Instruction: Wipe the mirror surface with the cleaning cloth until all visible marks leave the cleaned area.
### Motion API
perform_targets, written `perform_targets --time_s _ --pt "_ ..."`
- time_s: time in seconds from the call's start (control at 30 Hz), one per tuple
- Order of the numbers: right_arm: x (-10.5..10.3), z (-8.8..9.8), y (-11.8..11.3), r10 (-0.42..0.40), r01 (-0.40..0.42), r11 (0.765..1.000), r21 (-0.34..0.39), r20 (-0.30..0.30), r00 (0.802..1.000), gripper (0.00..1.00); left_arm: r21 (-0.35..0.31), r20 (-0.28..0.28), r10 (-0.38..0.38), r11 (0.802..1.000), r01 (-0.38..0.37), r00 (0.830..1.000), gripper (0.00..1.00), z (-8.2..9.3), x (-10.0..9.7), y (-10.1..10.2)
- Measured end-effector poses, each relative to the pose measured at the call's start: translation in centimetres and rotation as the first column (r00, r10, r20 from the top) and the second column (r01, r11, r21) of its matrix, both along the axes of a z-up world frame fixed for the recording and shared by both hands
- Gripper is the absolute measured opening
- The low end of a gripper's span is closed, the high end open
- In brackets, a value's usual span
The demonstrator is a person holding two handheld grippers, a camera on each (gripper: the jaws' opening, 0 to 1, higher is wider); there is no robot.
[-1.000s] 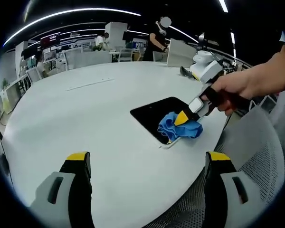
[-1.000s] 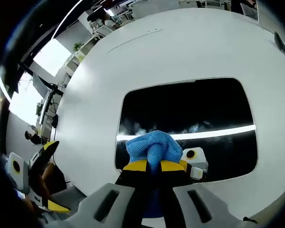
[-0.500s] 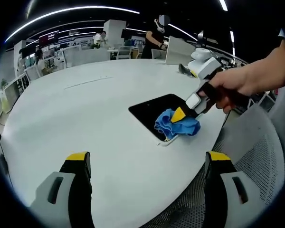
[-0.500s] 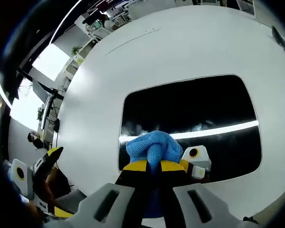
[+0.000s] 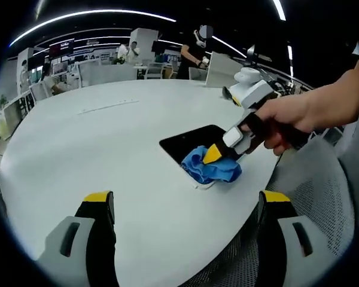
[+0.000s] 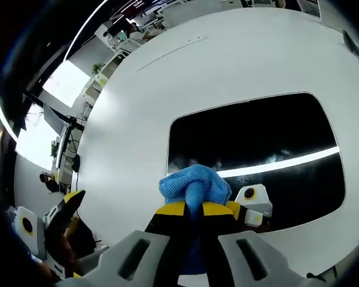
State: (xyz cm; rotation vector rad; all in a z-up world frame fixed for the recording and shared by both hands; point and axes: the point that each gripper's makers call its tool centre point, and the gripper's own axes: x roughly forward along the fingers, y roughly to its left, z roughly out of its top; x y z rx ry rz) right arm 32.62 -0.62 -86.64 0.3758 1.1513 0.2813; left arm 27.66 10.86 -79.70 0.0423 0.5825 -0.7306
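- One broad white table carries everything we see, its round edge curving close to a grey mesh chair; behind it lies an open office with ceiling light strips, desks and a few people standing far off.
- One mirror lies flat on the table near that edge, a dark rounded rectangle reflecting a bright light strip.
- One blue cleaning cloth is bunched on the mirror's near corner; from the left gripper view the cloth laps over the mirror rim.
- Two grippers: the right gripper has its jaws clenched on the cloth, pressing it to the glass, and a hand grips its handle.
- The left gripper hangs over bare table well apart from the mirror, jaws spread wide and grasping nothing; it also shows at the edge of the right gripper view.
- We cannot make out marks for certain: faint pale smudges sit by the reflected strip, and the cloth hides the glass beneath it.
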Motion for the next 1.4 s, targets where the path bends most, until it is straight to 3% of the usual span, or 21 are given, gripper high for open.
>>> perform_targets --time_s 0.83,1.4 --pt "-0.2 0.1 0.5 0.037 -0.036 0.999 -0.023 0.011 0.999 0.03 0.025 -0.025 -0.034 0.999 0.034 0.999 0.99 -0.5 -0.4 -0.5" --pt "0.8 -0.1 0.8 0.105 -0.101 0.990 -0.099 0.031 0.994 0.02 0.025 -0.026 -0.025 0.999 0.025 0.999 0.99 -0.5 -0.3 -0.3"
